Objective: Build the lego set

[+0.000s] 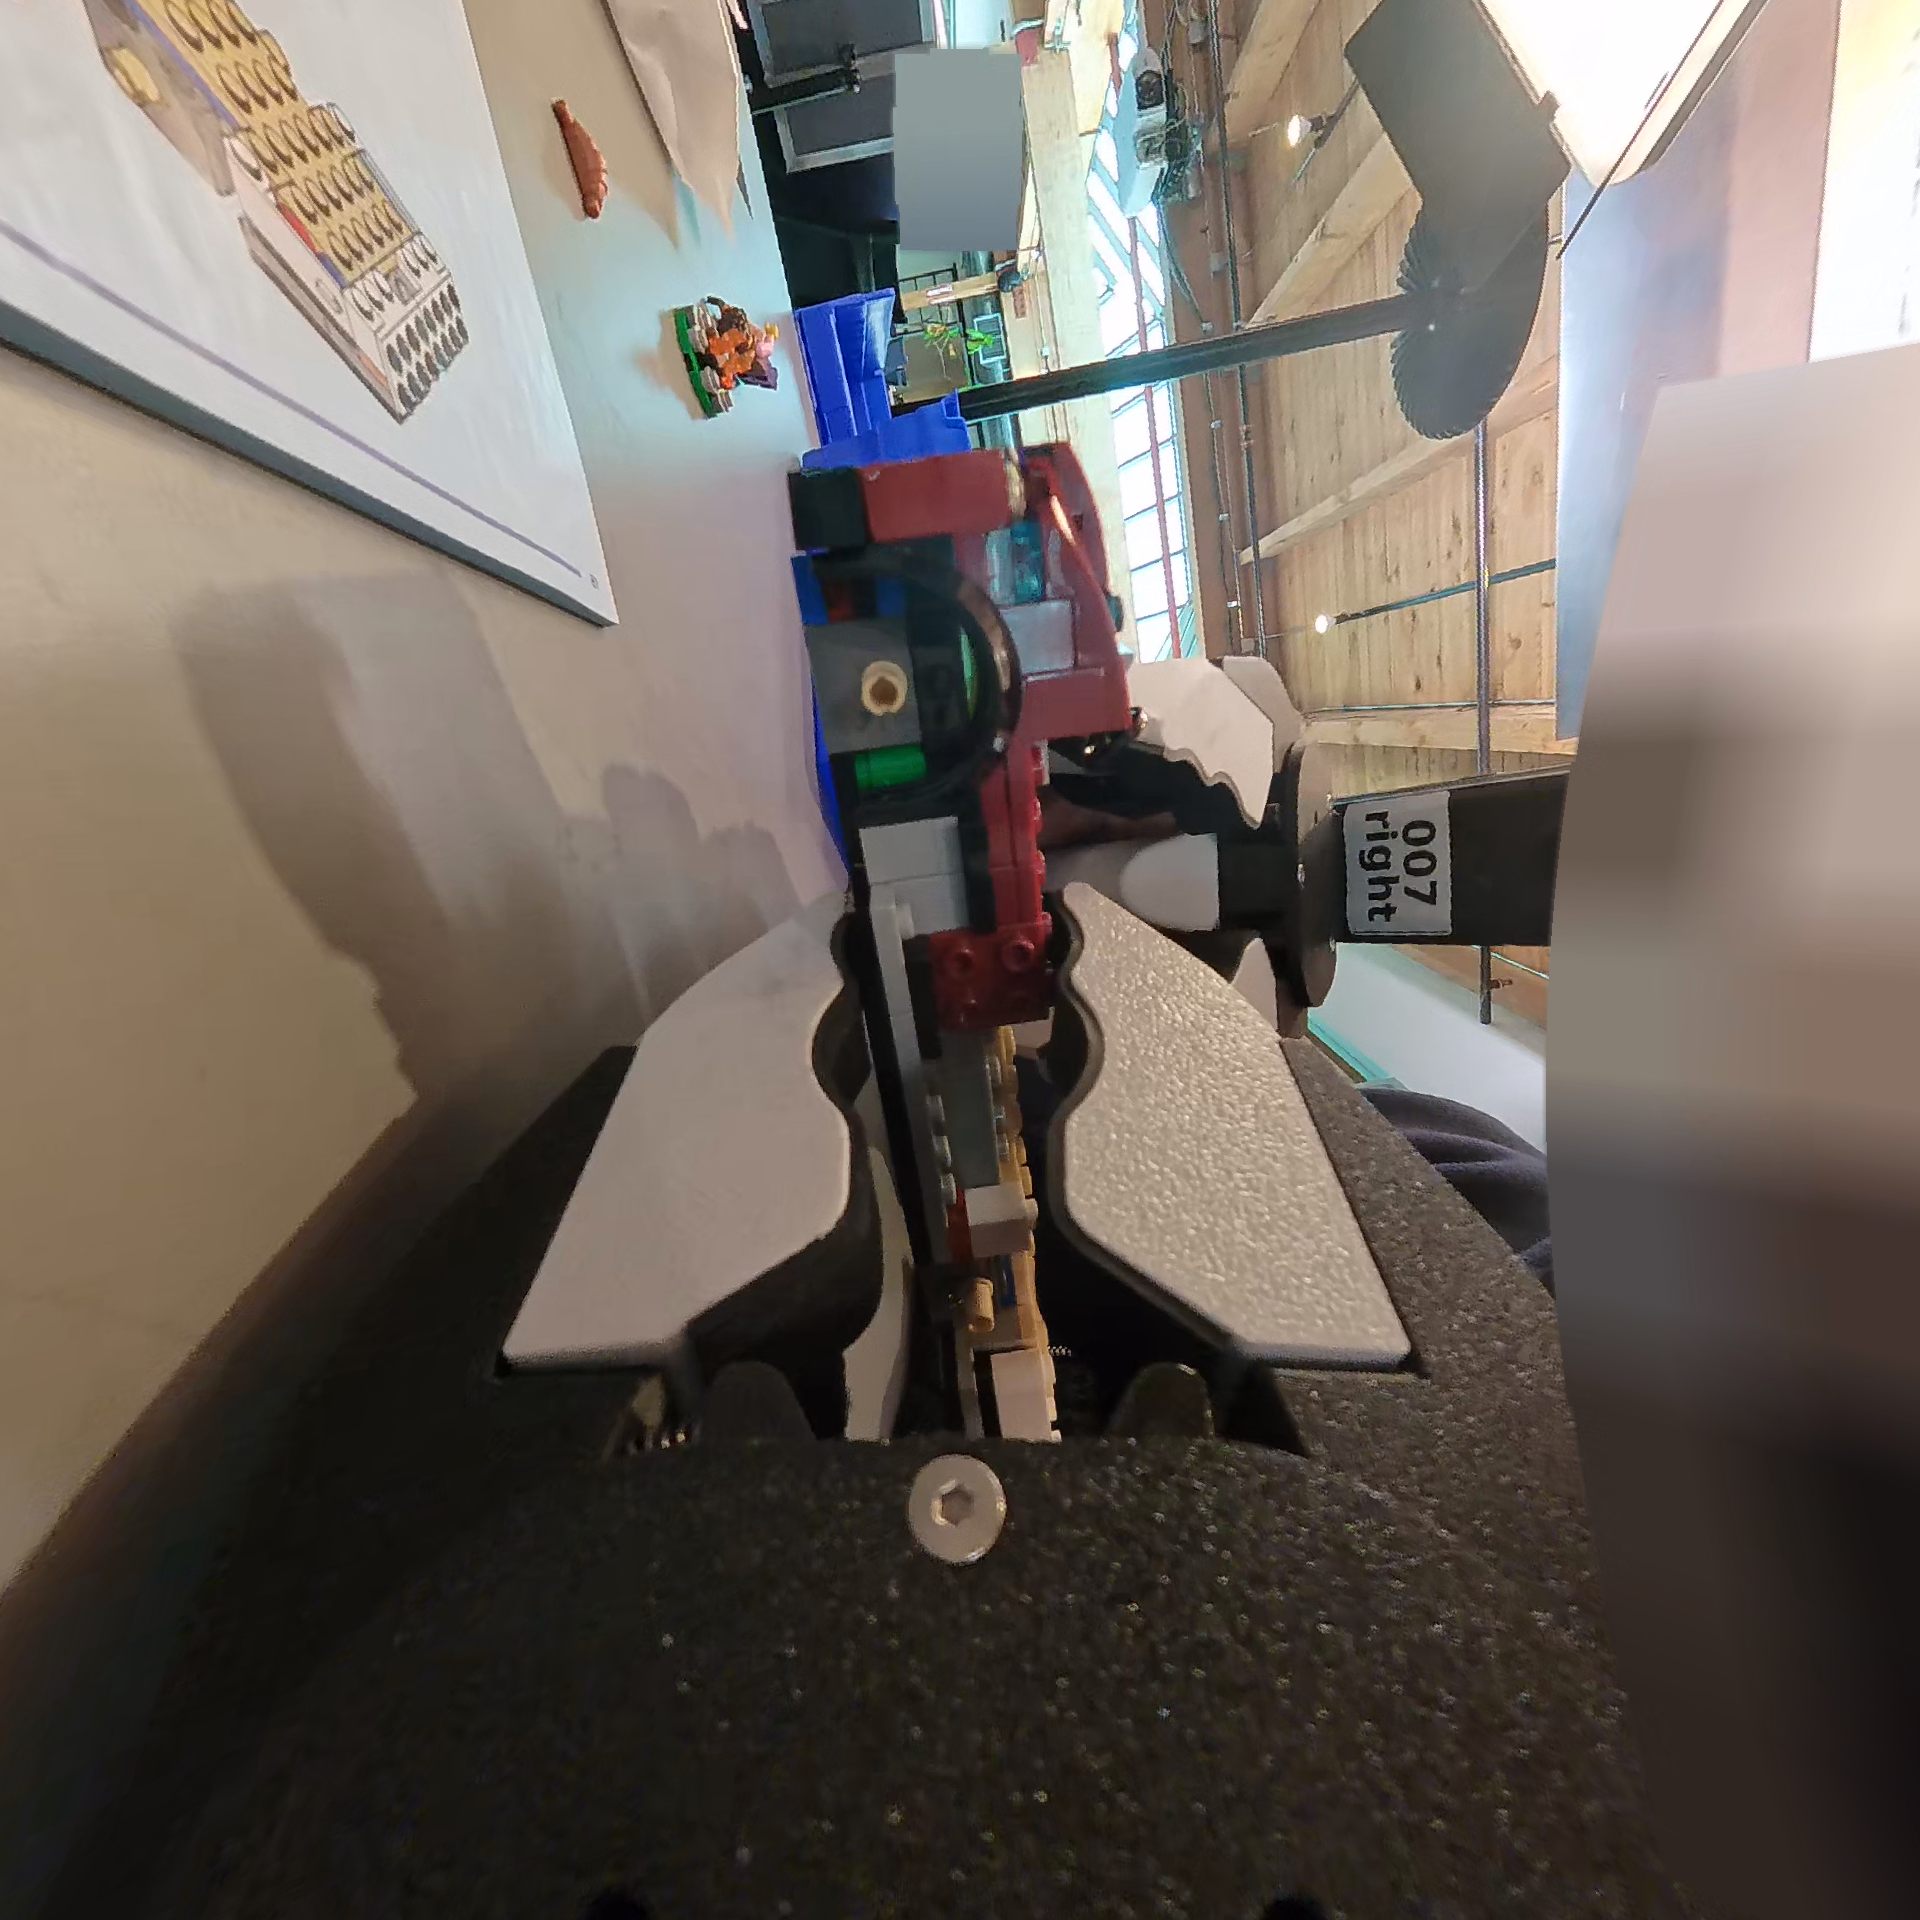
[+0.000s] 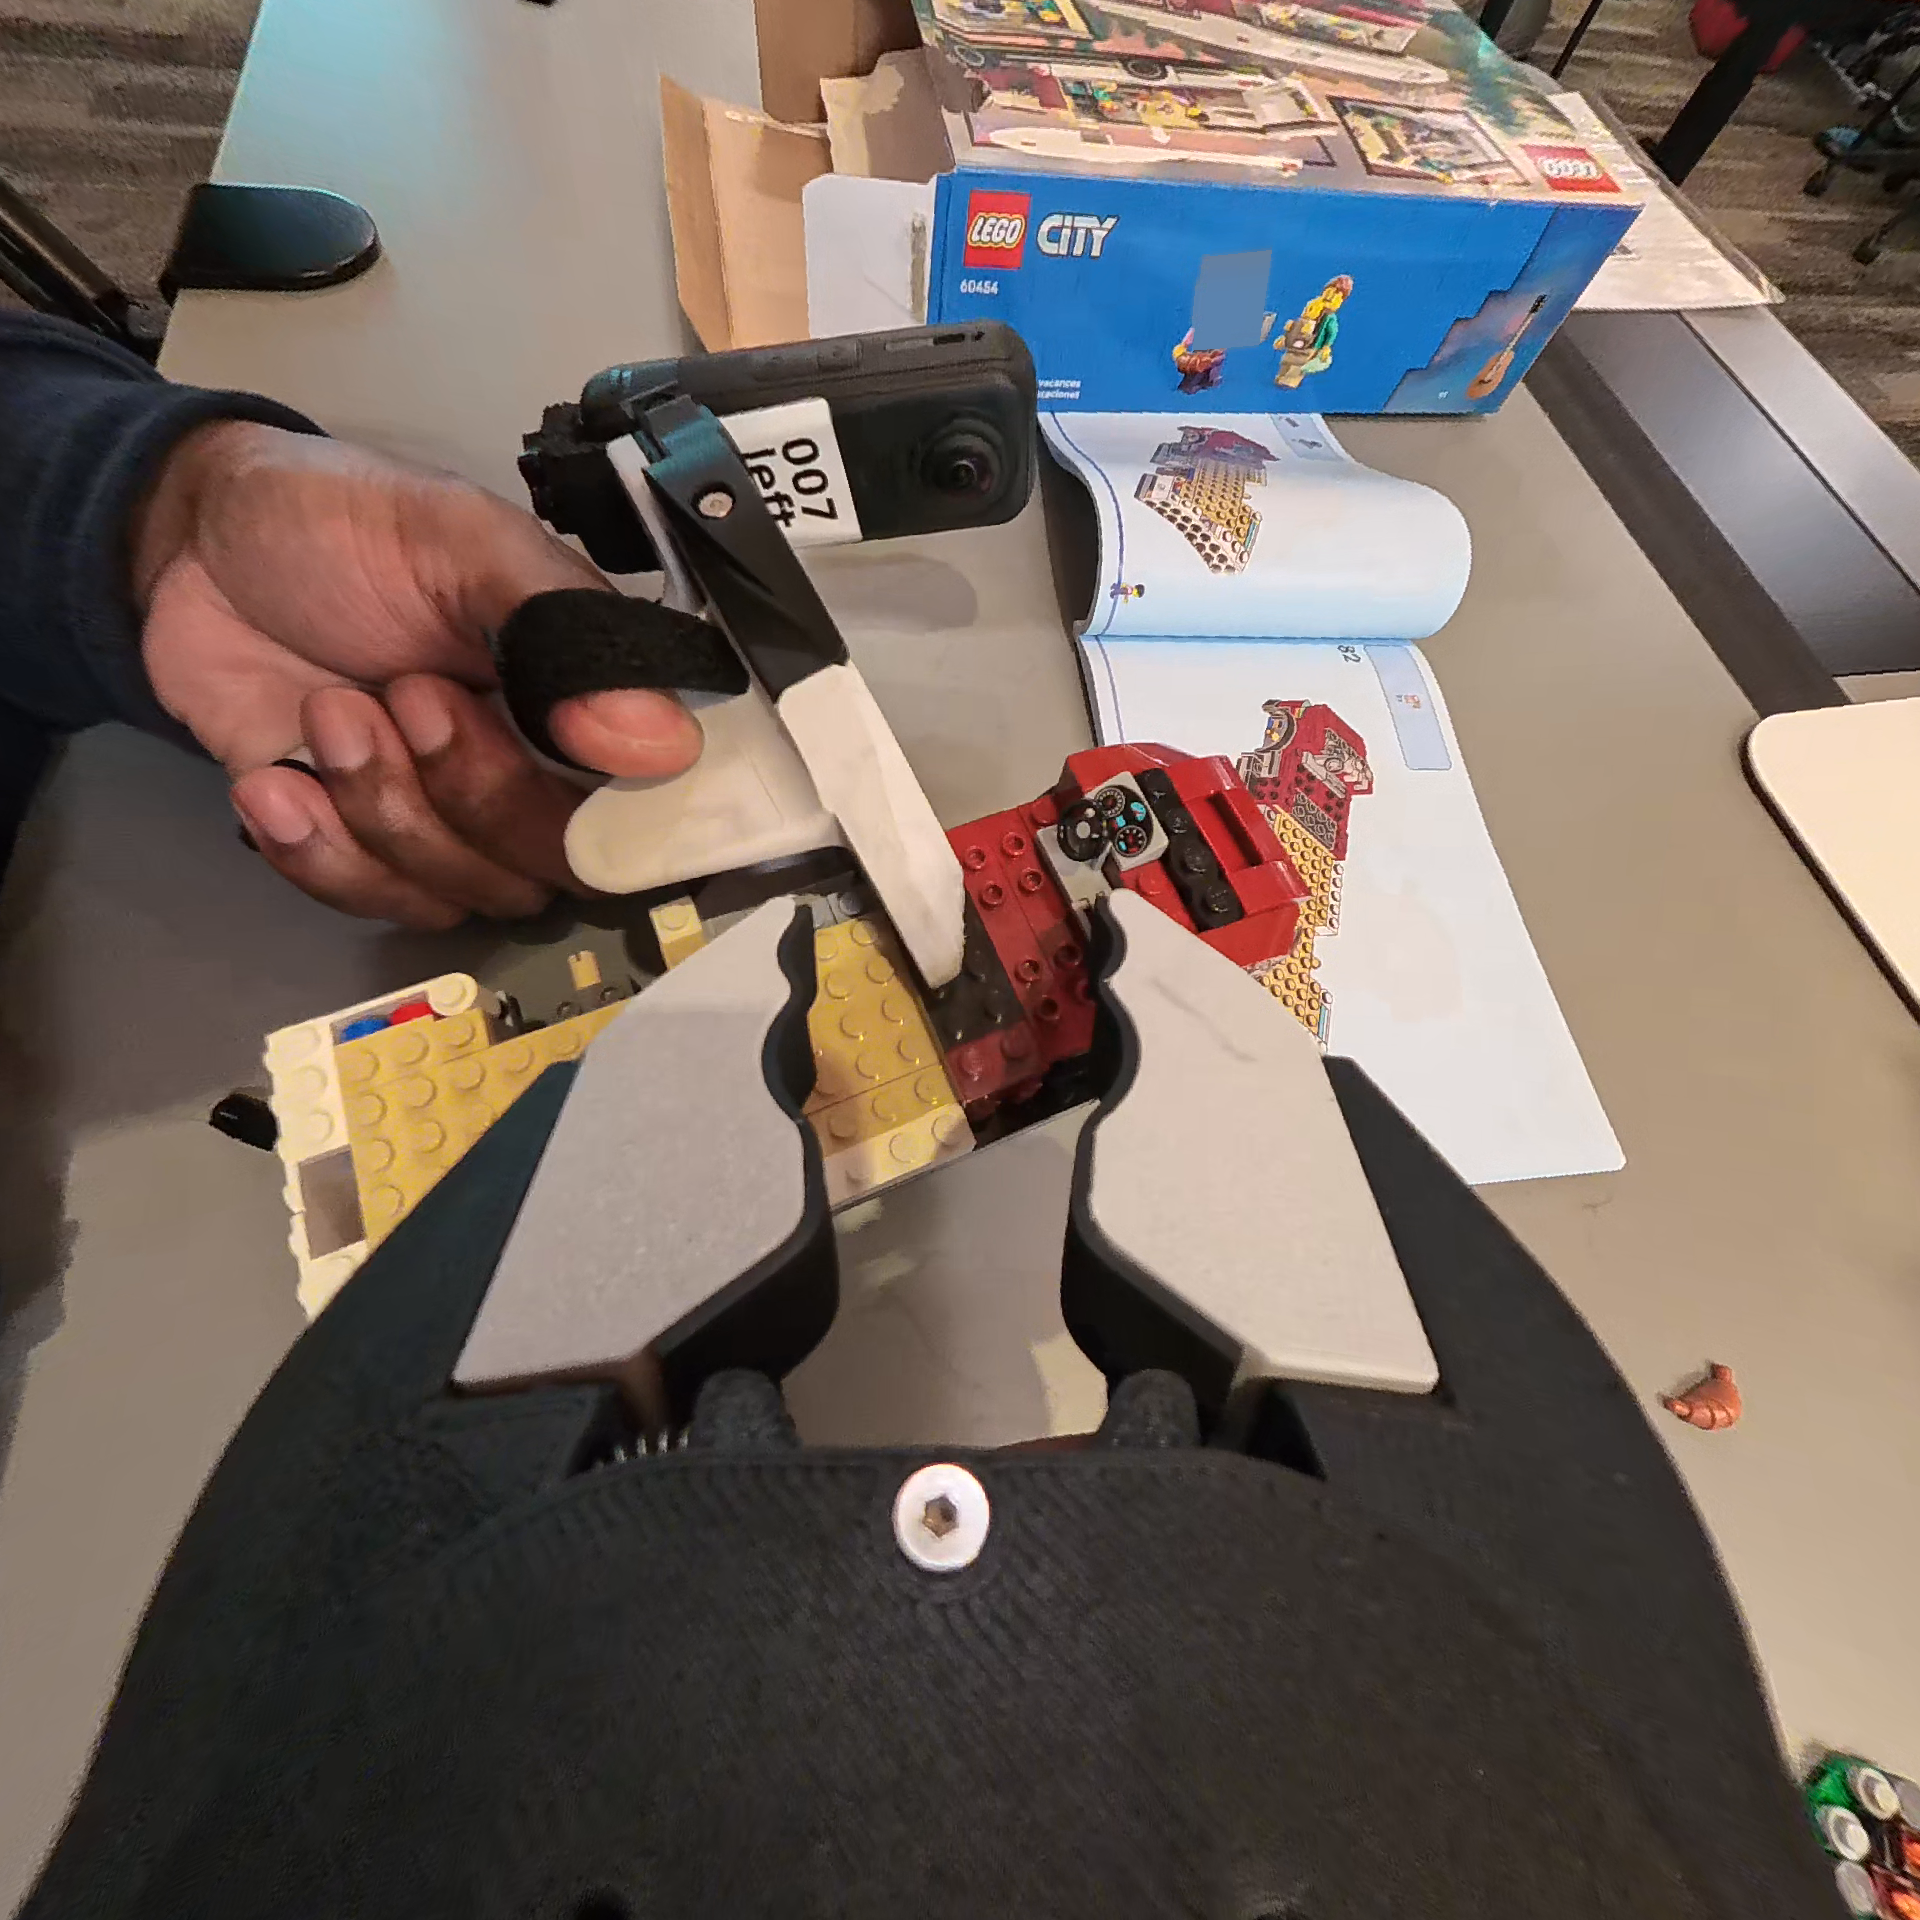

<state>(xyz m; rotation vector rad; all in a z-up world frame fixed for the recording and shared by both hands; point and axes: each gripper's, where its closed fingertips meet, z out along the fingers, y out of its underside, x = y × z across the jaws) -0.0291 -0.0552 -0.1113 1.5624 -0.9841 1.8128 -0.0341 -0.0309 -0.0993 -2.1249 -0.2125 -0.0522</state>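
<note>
A brick model (image 1: 966,790) of dark red, black, grey and tan parts stands edge-on between the fingers of my left gripper (image 1: 956,920). The gripper is shut on it, one pad on the grey underside and one on the dark red studded side. In the right wrist view the model (image 2: 1039,935) lies low over the grey table (image 2: 468,208), and a left finger (image 2: 883,831) presses on its black and red bricks. My right gripper (image 2: 948,914) is open. Its tips hover over the tan plate and the red part, beside a grey dial tile (image 2: 1127,821). The right gripper (image 1: 1164,790) also shows in the left wrist view.
An open instruction booklet (image 2: 1299,540) lies behind the model, with a blue toy box (image 2: 1247,281) beyond it. A hand (image 2: 343,665) holds the left gripper. A brown croissant piece (image 2: 1704,1397) and loose pieces (image 2: 1870,1818) lie at the right. A small figure build (image 1: 727,358) and a blue bin (image 1: 852,364) stand farther off. Left and right tips are no more than a few centimetres apart.
</note>
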